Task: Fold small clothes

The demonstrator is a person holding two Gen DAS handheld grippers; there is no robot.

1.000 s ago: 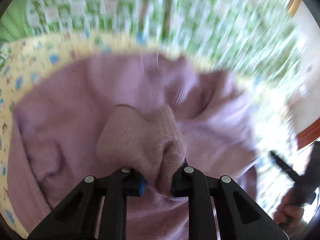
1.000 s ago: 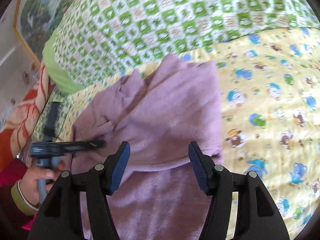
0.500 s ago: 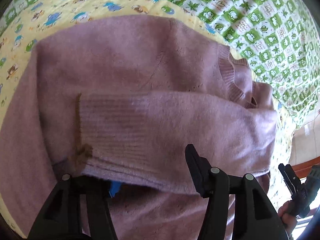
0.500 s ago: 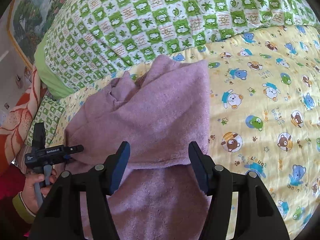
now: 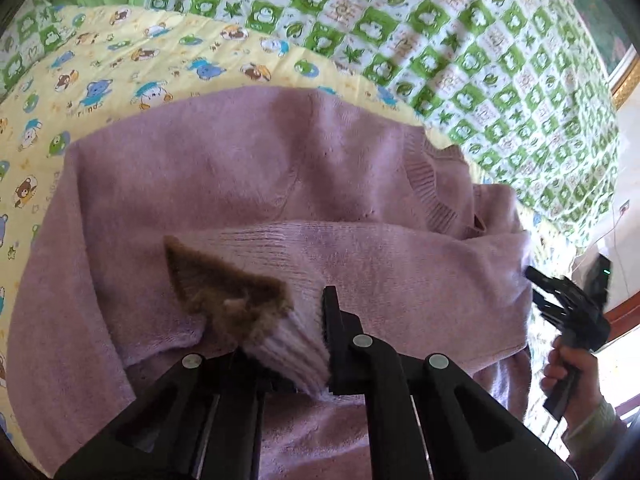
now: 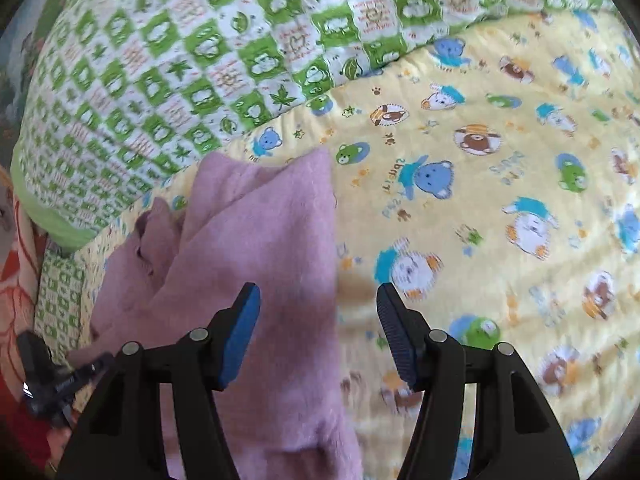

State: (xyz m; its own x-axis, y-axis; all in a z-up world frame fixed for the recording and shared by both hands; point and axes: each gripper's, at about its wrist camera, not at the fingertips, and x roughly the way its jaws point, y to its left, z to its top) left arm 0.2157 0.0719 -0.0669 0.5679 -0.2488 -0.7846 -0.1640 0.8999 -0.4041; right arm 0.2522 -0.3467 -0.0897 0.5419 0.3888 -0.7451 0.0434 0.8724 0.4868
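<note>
Left gripper [image 5: 296, 360] pinches the pink sweater's [image 5: 248, 168] cuff [image 5: 288, 344] at 6 o'clock; right gripper [image 6: 318, 320] open, empty. One sleeve folded across; the rest isn't yet.

A home bedroom. A bed carries a yellow cartoon-bear sheet [image 6: 500, 208] and a green-and-white checked quilt [image 5: 460, 52]. A gilt picture frame [image 5: 624, 80] hangs on the wall behind.

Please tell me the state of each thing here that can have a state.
Sweater: lying on the yellow blanket, one sleeve folded across its front.
Left hand-held gripper: just closed on the sleeve cuff.
Right hand-held gripper: open, holding nothing.
</note>
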